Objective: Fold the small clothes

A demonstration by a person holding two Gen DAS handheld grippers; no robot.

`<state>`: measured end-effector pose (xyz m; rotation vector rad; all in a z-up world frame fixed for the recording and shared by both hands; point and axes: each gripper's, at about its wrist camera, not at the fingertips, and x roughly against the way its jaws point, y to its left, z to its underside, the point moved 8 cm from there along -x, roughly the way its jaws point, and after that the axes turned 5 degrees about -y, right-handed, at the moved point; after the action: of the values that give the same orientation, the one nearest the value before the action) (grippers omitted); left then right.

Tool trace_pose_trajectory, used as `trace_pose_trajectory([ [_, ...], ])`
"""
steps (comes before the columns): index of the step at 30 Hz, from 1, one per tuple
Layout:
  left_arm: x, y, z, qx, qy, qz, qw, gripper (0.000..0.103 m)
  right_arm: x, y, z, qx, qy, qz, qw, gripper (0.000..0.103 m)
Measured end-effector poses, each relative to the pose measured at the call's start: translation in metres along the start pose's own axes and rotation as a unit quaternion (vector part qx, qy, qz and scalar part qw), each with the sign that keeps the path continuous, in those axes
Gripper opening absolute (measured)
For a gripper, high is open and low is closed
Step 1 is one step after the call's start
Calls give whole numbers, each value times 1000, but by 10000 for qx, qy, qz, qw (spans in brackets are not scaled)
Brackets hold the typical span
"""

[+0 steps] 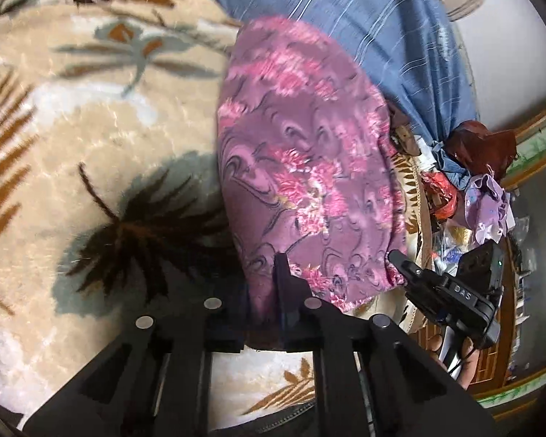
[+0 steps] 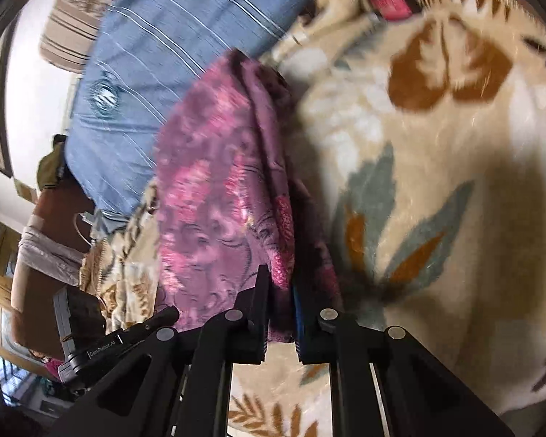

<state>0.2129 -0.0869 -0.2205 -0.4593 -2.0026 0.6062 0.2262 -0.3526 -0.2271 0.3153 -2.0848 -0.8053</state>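
A purple and pink floral garment (image 1: 309, 167) lies stretched out ahead of both grippers on a cream fleece blanket (image 1: 91, 116) printed with brown and grey-green leaves. The left gripper (image 1: 264, 287) has its jaws pressed together on the near hem of the garment, with cloth pinched between the black fingers. To its right, the right gripper (image 1: 400, 258) touches the same hem at the garment's other near corner. In the right wrist view, the right gripper (image 2: 280, 302) is likewise clamped on a bunched fold of the garment (image 2: 214, 196), which runs away from its fingertips. Beyond the garment's far end lies a blue striped sheet (image 2: 156, 54). A heap of mixed clothes (image 1: 473, 182) sits off to the left gripper's right.
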Motion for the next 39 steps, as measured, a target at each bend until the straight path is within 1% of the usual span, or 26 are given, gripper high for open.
trace_pose_trajectory([
  [1,-3,1,1,-52,24,-54,10000,10,-4,-3,2,66,72,128,9999,9],
  [3,-14,4,3,-164,152,-287,9993,13,-17,-14,7,146,239,415,9987,9],
  [4,-17,3,2,-270,158,-354,9989,14,-21,-17,9,123,320,382,9987,9],
  [5,-17,-1,2,-460,117,-423,9980,16,-20,-15,8,121,295,362,9988,9],
  [7,-13,-4,0,-653,11,-515,9965,21,-13,-11,5,232,227,432,9985,15],
  [9,-12,-4,-1,-706,25,-601,9957,31,-11,-9,5,278,266,480,9981,16],
  [10,-10,-4,-2,-692,38,-625,9956,35,-10,-8,5,289,280,483,9980,19],
  [11,-7,-3,-3,-646,37,-597,9961,43,-7,-5,4,304,258,486,9980,22],
  [12,-2,-3,-6,-528,22,-498,9974,48,-2,-1,2,335,204,505,9980,31],
  [13,5,-1,-9,-406,-21,-369,9985,50,2,2,1,374,153,522,9978,43],
  [14,11,-2,-15,-290,-87,-241,9993,55,6,4,-2,402,94,522,9978,48],
  [15,15,-3,-23,-213,-171,-190,9994,62,10,7,-7,422,19,496,9979,55],
  [16,18,-4,-32,-175,-240,-192,9994,64,15,13,-14,462,-69,411,9981,60],
  [18,18,-5,-49,-109,-298,-189,9993,69,17,21,-29,519,-121,236,9983,66],
  [22,3,-2,-81,39,-242,-188,9995,71,4,32,-61,558,-52,63,9984,68],
  [24,-13,0,-95,114,-118,-184,9997,72,-9,33,-75,583,36,114,9982,68],
  [25,-21,1,-100,166,-42,-188,9997,72,-19,34,-83,619,140,130,9979,68],
  [28,-41,5,-110,231,47,-256,9994,72,-42,35,-101,670,253,178,9973,68],
  [30,-52,7,-116,305,71,-239,9992,72,-59,35,-110,636,379,107,9972,68],
  [32,-63,9,-118,430,130,-125,9989,74,-76,32,-115,624,524,65,9967,68],
  [34,-74,11,-118,532,243,-4,9983,76,-94,24,-113,616,708,207,9954,68],
  [36,-82,15,-116,639,325,150,9973,78,-102,20,-108,607,809,117,9948,67],
  [38,-83,15,-119,621,258,273,9974,80,-104,18,-106,662,773,3,9948,62],
  [39,-84,14,-121,598,259,279,9975,80,-106,19,-104,617,823,-164,9946,55],
])
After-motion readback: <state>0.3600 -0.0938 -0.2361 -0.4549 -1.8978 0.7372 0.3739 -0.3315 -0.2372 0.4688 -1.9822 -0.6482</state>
